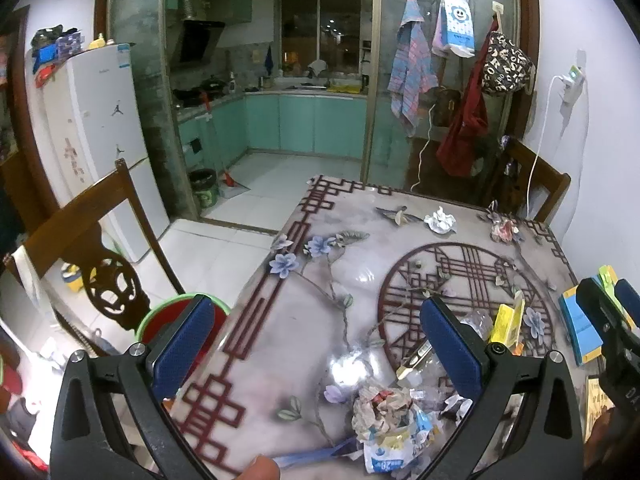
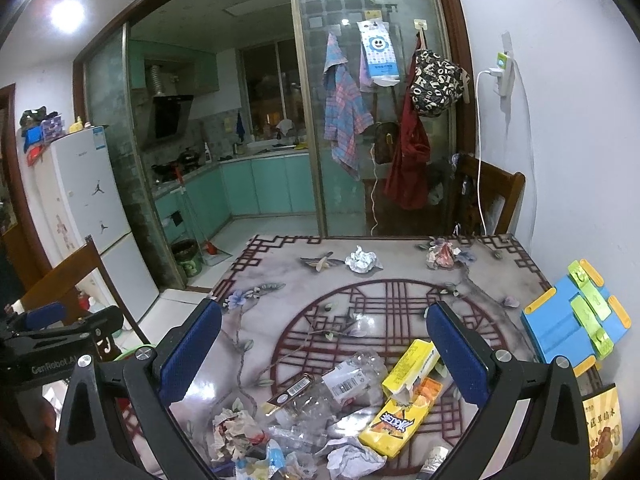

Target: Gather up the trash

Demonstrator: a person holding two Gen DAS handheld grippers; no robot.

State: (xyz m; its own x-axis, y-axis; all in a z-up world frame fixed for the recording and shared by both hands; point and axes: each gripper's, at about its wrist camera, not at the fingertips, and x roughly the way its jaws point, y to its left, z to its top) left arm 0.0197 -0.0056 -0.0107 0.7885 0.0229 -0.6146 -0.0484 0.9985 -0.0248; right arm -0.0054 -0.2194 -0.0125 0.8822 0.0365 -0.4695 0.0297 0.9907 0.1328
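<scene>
Trash [image 2: 328,412] heaped at the near edge of a dining table [image 2: 400,268] covered in a floral, lattice-printed cloth. Within the heap: a yellow drink carton [image 2: 394,424] lying flat, a second yellow carton [image 2: 408,366] just behind it, a crushed clear plastic bottle [image 2: 348,380] with a barcode label, a dark wrapper [image 2: 290,394], and crumpled paper [image 2: 236,434] at the near left. Farther off, well apart from the heap: a crumpled foil ball [image 2: 360,260] near the far edge, and a crumpled pinkish wrapper [image 2: 440,254] toward the far right corner.

Right gripper [image 2: 324,352] hovering above the heap, blue-padded fingers [image 2: 192,352] spread wide, holding nothing. Left gripper [image 1: 320,344] also hovering over the near left side of the table, blue fingers [image 1: 184,344] wide apart, holding nothing; crumpled paper and a torn blue-and-white packet [image 1: 390,432] visible below, between its fingers. Each gripper partly visible at the edge of the other's view.

Left of the table, beside its near edge: a red bin with a green rim [image 1: 182,308], mostly hidden behind the left finger. Wooden chair [image 1: 100,248] just beyond the bin. On the right side of the table: a blue and yellow plastic item with green clips [image 2: 576,316]. Beyond the table: a white fridge [image 2: 88,200], a glass sliding partition with hanging cloths and bags, and a kitchen with teal cabinets [image 2: 264,184].
</scene>
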